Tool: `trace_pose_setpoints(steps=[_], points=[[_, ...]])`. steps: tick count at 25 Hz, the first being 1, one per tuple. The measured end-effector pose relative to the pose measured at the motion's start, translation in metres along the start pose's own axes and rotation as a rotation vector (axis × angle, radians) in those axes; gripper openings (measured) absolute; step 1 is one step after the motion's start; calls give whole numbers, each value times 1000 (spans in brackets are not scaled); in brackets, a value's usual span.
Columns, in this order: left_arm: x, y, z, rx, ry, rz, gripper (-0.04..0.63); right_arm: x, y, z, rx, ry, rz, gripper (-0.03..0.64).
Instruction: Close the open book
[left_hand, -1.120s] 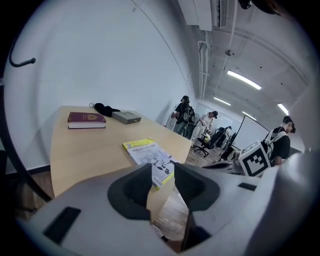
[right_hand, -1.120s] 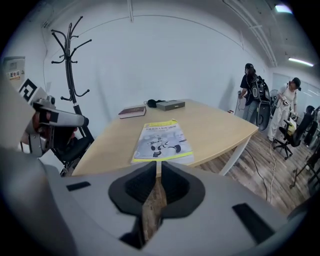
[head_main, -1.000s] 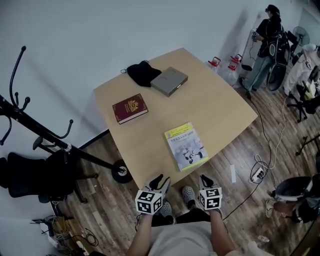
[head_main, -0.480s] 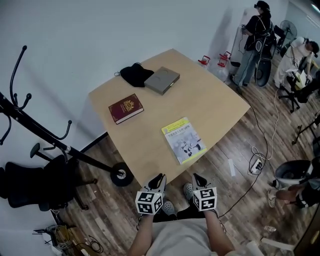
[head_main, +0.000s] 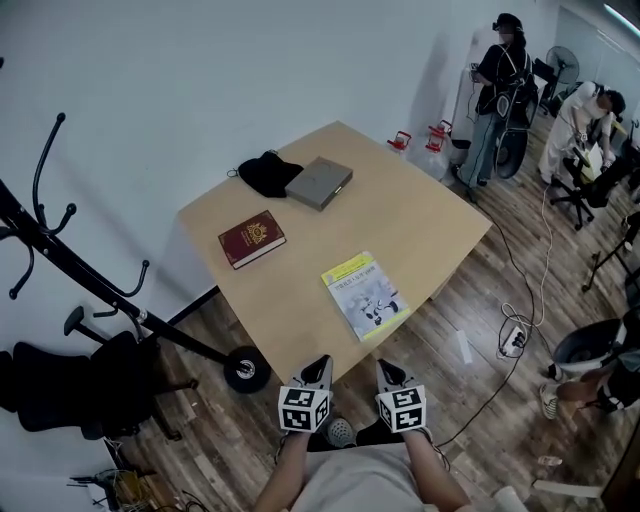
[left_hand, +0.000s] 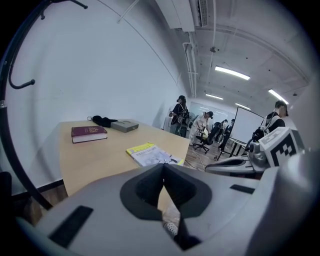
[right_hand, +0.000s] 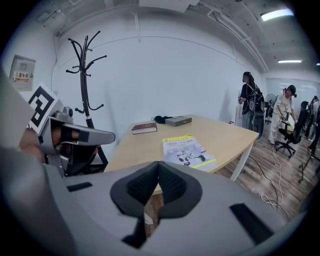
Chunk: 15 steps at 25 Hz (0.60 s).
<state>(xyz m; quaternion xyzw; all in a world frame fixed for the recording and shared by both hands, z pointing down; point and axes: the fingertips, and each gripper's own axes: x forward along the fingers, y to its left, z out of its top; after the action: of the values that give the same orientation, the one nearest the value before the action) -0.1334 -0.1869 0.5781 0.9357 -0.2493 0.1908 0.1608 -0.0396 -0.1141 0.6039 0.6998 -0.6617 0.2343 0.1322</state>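
Observation:
A yellow-and-white book (head_main: 365, 296) lies closed and flat near the table's (head_main: 420, 220) front edge; it also shows in the left gripper view as the book (left_hand: 152, 154) and in the right gripper view as the book (right_hand: 189, 151). A maroon book (head_main: 251, 239) lies closed further back on the left. My left gripper (head_main: 320, 368) and right gripper (head_main: 386, 370) hang side by side in front of my body, short of the table edge. The left gripper (left_hand: 163, 172) has just closed, with nothing between its pads. The right gripper (right_hand: 158, 172) is shut and empty too.
A grey box-like book (head_main: 319, 183) and a black cloth (head_main: 266, 172) sit at the table's far corner. A black coat rack (head_main: 90, 280) and a dark chair (head_main: 60, 375) stand at the left. People (head_main: 500, 90), office chairs and floor cables (head_main: 515, 335) fill the right side.
Both grippers have drawn back from the table edge and closer together. The left jaws have come together. The books have not moved on the table.

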Motion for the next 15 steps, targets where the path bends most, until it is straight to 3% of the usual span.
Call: trace_pose_setpoints(steps=[5, 15], points=[[1, -5, 1, 14, -6, -35, 21, -3, 12, 7, 1, -44, 18, 6], [0, -6, -3, -4, 18, -75, 21, -4, 3, 5, 20, -37, -2, 6]])
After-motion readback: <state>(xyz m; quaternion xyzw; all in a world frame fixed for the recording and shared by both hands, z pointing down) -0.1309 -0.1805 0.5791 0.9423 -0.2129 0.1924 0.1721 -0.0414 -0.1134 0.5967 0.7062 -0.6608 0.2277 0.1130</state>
